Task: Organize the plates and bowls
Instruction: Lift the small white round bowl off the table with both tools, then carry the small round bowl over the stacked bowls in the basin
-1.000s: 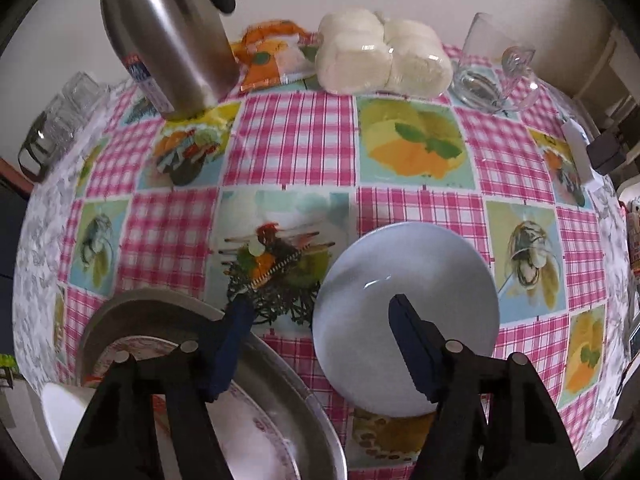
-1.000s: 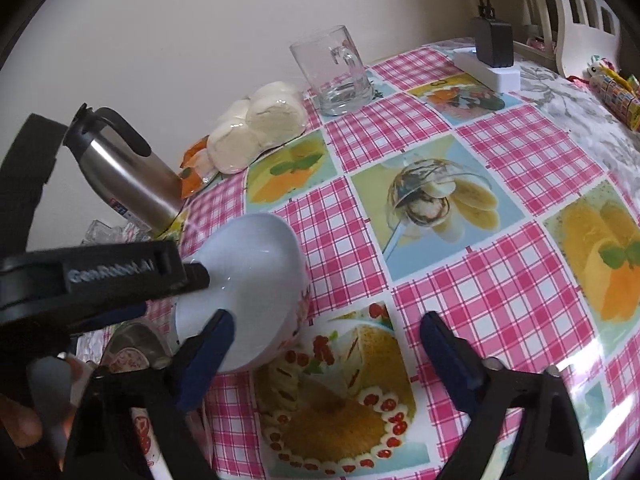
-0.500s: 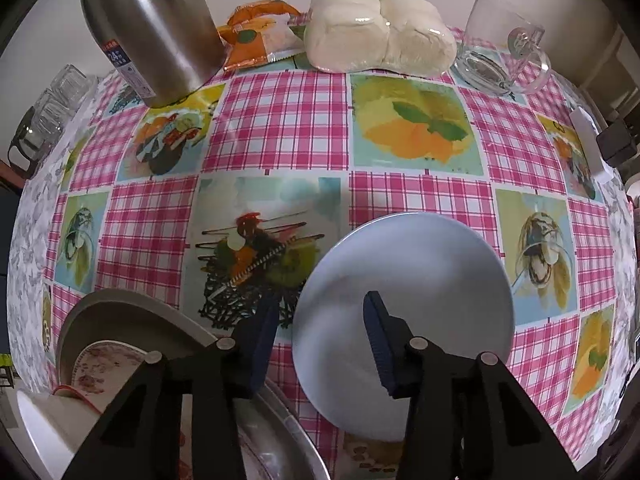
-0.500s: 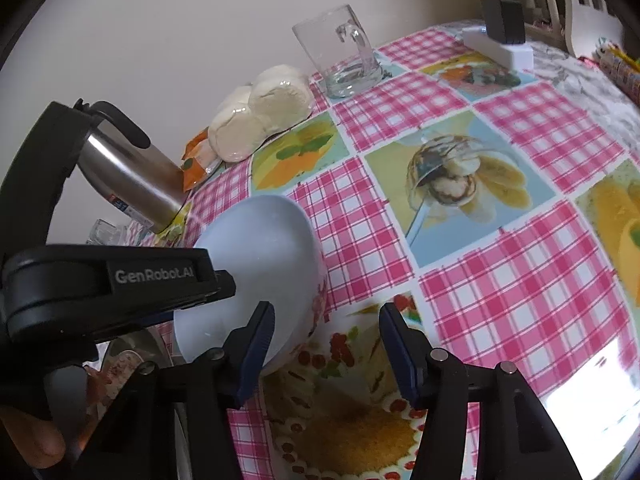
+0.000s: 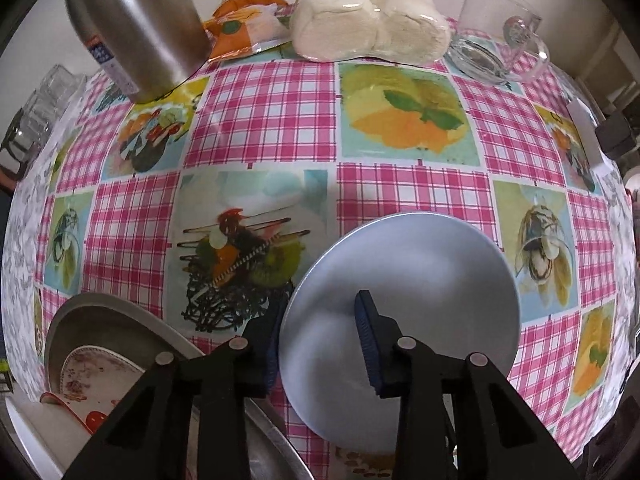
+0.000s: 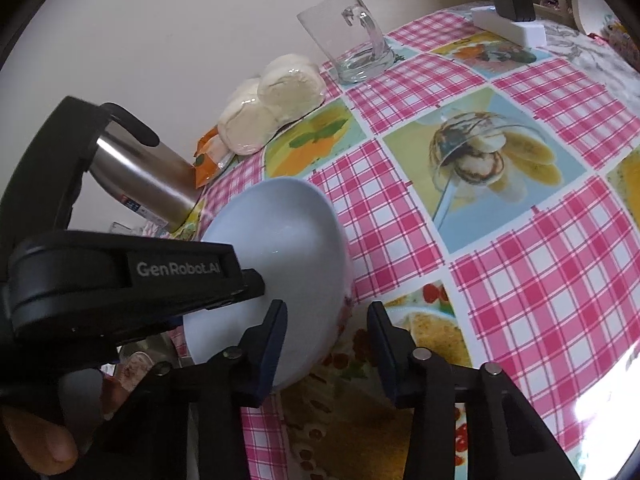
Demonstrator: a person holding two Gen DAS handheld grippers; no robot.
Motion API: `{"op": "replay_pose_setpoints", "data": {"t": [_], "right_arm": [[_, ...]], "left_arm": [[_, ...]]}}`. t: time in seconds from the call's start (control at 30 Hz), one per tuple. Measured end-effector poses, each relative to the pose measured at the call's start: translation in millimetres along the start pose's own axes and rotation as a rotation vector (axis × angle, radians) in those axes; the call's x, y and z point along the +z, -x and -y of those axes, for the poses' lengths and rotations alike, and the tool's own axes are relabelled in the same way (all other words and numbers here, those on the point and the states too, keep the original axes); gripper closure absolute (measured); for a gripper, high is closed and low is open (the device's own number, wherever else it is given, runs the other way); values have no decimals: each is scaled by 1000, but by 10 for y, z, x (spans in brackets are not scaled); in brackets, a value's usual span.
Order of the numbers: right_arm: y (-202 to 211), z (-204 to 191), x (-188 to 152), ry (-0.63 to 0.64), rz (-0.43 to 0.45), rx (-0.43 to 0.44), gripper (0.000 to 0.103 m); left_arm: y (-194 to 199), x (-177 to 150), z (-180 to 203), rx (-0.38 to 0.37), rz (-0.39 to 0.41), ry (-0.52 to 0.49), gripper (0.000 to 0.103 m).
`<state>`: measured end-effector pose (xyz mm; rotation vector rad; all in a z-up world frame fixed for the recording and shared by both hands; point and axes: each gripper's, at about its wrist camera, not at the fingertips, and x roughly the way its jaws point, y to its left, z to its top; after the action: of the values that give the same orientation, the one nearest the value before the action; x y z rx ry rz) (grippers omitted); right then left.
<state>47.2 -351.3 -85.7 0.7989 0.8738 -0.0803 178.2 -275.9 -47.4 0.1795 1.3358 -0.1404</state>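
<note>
The pale blue bowl [image 5: 404,312] is sitting on the checked counter [image 5: 276,120], near its front edge, just beside a metal tray [image 5: 120,320] of dishes at the front left corner. The left tongs [image 5: 320,344] are closing over the bowl's left rim, one pad inside, one outside. The right tongs [image 6: 328,344] are closing over its right rim [image 6: 344,280]. A steel flask [image 5: 136,24] and glass mug [image 5: 496,36] are standing along the far edge.

A steel thermos [image 5: 136,28] stands far ahead of the jaws, to their left. An orange snack packet [image 5: 244,26] lies just right of it. A clear bag of white buns [image 5: 368,26] lies straight ahead, near the wall. A glass mug [image 5: 496,36] stands ahead to the right. All rest on a pink checked tablecloth [image 5: 260,120]. A white power strip [image 6: 508,26] lies far ahead-right of the jaws in the right wrist view.
</note>
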Motion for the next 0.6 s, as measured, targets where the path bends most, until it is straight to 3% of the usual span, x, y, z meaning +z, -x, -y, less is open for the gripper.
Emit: {"op": "replay_pose_setpoints", "data": {"t": [0.03,0.4,0.6], "right_arm": [[-2,-5,-3,1,-1,11,69],[129,24,1,-6,18,18,71],[334,-70,11,29,46,27,71]], "left_arm": [[7,-3,14,1,4,-8,68],[133,-110,-17,-71,25,-2,71],[404,-206,-78,-119,73,-9,71]]}}
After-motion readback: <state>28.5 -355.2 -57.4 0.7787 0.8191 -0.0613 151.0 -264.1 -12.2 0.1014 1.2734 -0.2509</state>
